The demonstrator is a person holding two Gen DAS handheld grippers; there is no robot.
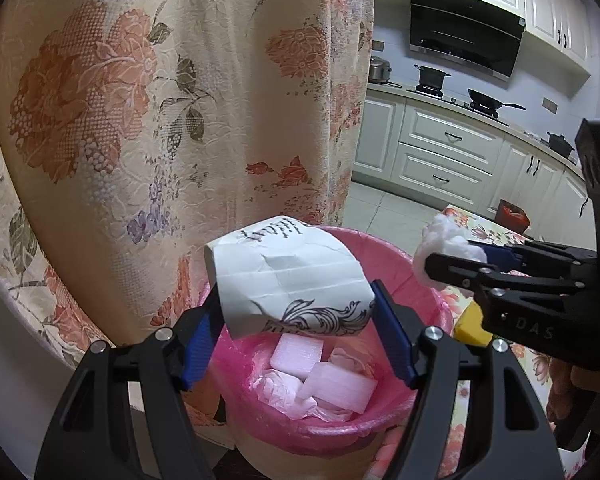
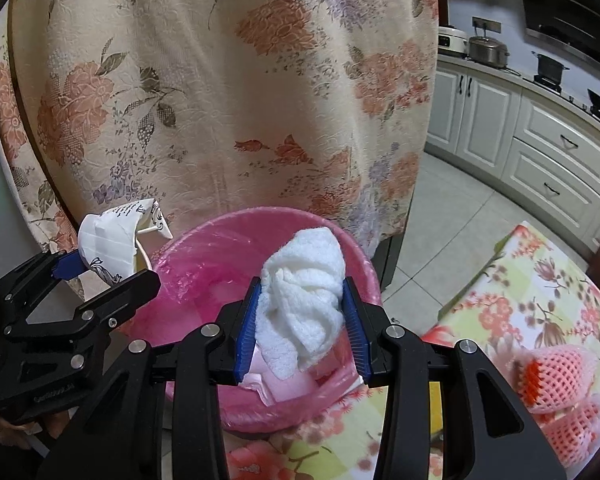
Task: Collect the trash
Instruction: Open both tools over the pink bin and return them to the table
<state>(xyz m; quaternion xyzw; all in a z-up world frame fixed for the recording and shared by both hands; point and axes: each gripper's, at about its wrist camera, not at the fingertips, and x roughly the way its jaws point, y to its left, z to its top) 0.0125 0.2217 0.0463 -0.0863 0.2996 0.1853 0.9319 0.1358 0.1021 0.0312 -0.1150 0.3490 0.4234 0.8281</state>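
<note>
Both my grippers carry trash above the pink-lined bin.

My left gripper [image 1: 296, 312] has its two ribbed blue pads clamped on a crumpled paper cup [image 1: 288, 276], white with black scrollwork, squashed flat and creased, held over the bin [image 1: 416, 264]. My right gripper [image 2: 304, 312] pinches one wad of white tissue [image 2: 304, 300], soft and nubbly, bunched into folds, also above the bin's mouth. The bin is round, lined with a glossy, wrinkled pink bag; inside lie two blocky pieces of white foam [image 1: 320, 376] and some rumpled paper, tinted pink, though I cannot tell how many sheets. Behind hangs a floral cloth [image 1: 160, 100], cream with orange blooms. To my right, on a flowered tablecloth [image 2: 540, 288], sit what look like two pink foam nets [image 2: 556, 364].
</note>
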